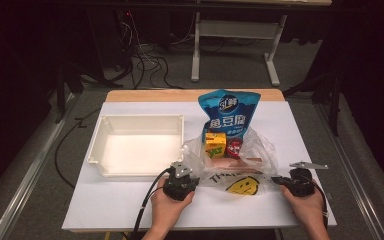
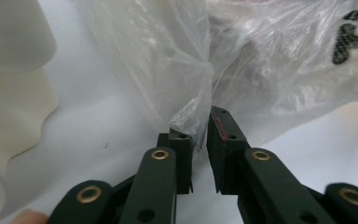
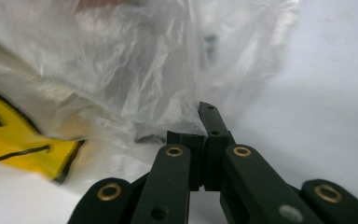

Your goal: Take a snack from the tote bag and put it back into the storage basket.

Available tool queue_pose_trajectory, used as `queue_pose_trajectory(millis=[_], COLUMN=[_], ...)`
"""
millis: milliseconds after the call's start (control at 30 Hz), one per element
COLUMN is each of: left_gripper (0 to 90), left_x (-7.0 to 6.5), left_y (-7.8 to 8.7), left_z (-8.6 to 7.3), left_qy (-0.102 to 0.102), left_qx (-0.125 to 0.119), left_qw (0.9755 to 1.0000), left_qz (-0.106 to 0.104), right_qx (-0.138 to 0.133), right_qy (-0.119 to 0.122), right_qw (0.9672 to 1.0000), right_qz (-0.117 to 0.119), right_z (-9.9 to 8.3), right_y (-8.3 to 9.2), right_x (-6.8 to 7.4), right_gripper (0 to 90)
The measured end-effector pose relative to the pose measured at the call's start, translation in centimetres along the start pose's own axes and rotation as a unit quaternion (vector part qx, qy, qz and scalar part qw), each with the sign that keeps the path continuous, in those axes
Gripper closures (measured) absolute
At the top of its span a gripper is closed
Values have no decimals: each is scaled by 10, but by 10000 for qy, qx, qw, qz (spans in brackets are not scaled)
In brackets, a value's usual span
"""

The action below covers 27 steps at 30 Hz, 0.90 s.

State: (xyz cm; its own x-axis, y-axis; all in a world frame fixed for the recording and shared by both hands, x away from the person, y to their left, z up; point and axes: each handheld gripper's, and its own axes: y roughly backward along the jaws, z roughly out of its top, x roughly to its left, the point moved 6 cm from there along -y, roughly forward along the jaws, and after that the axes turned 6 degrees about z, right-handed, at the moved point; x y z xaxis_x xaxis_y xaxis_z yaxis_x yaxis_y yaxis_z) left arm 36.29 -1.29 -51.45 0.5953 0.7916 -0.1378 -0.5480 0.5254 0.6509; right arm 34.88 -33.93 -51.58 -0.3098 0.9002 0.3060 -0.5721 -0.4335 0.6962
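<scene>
A clear plastic bag [image 1: 252, 150] with a yellow smiley face [image 1: 242, 186] lies on the white table, stretched between my two grippers. Inside it are a yellow box [image 1: 215, 144] and a red item [image 1: 234, 147]. A blue snack bag [image 1: 227, 112] stands at its far side. My left gripper [image 1: 191, 172] is at the bag's left edge. In the left gripper view the film [image 2: 168, 60] hangs into a narrow gap between the jaws of that gripper [image 2: 200, 126], and the pads stand apart. My right gripper [image 1: 277, 180] [image 3: 204, 123] is shut on the bag's right edge [image 3: 121, 70].
A white, empty plastic tray [image 1: 142, 118] [image 2: 14, 93] sits to the left of the bag, close to my left gripper. The table's front edge [image 1: 200, 227] lies just below both hands. Bare white tabletop [image 1: 115, 200] stretches at the front left.
</scene>
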Motion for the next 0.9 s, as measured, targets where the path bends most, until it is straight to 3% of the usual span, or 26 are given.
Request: queue_pose_trajectory(millis=[67, 100, 133, 167, 200, 233, 300, 367, 467, 533, 600, 633, 700, 767, 900], left_gripper=[750, 707, 669, 620, 567, 526, 445, 372, 350, 424, 571, 674, 886, 900, 900], left_x=[-3, -4, -4, -6, -6, -7, -7, -8, -12, -16, -20, -21, -20, -16, -5], left_y=[8, 11, 11, 17, 17, 19, 19, 15, 9, 5, 1, 0, 3, 5, 5], left_z=[7, 11, 11, 17, 17, 23, 27, 31, 34, 35, 35, 34, 34, 31, 14], left_qy=[254, 399, 399, 587, 587, 700, 833, 993, 1070, 879, 632, 545, 415, 363, 608], left_qx=[-299, -434, -434, -692, -692, -849, -881, -821, -798, -731, -593, -585, -589, -460, -264], left_qw=[9990, 9977, 9977, 9946, 9946, 9921, 9900, 9891, 9891, 9924, 9960, 9968, 9974, 9983, 9978], left_qz=[-233, -325, -325, -506, -506, -609, -720, -715, -618, -457, -205, -38, -3, -37, 50], right_qx=[-55, -123, -248, -347, -440, -591, -849, -928, -751, -720, -703, -678, -627, -610, -629], right_qy=[-34, -54, -31, -9, 52, 94, 65, 17, 151, 270, 324, 362, 402, 412, 350], right_qw=[9999, 9999, 9995, 9987, 9983, 9975, 9952, 9939, 9956, 9956, 9957, 9958, 9957, 9958, 9959], right_qz=[-113, -14, 191, 367, 382, 371, 473, 603, 545, 543, 506, 498, 542, 550, 557], right_z=[1, 1, 1, 2, 4, 7, 13, 15, 12, 12, 13, 12, 12, 12, 12], right_y=[3, 5, 7, 10, 14, 17, 22, 21, 14, 13, 14, 14, 13, 14, 16], right_x=[-4, -2, 1, 5, 8, 10, 12, 13, 17, 21, 25, 27, 29, 29, 29], right_gripper=[889, 845, 799, 755, 701, 646, 554, 559, 690, 775, 840, 868, 894, 900, 900])
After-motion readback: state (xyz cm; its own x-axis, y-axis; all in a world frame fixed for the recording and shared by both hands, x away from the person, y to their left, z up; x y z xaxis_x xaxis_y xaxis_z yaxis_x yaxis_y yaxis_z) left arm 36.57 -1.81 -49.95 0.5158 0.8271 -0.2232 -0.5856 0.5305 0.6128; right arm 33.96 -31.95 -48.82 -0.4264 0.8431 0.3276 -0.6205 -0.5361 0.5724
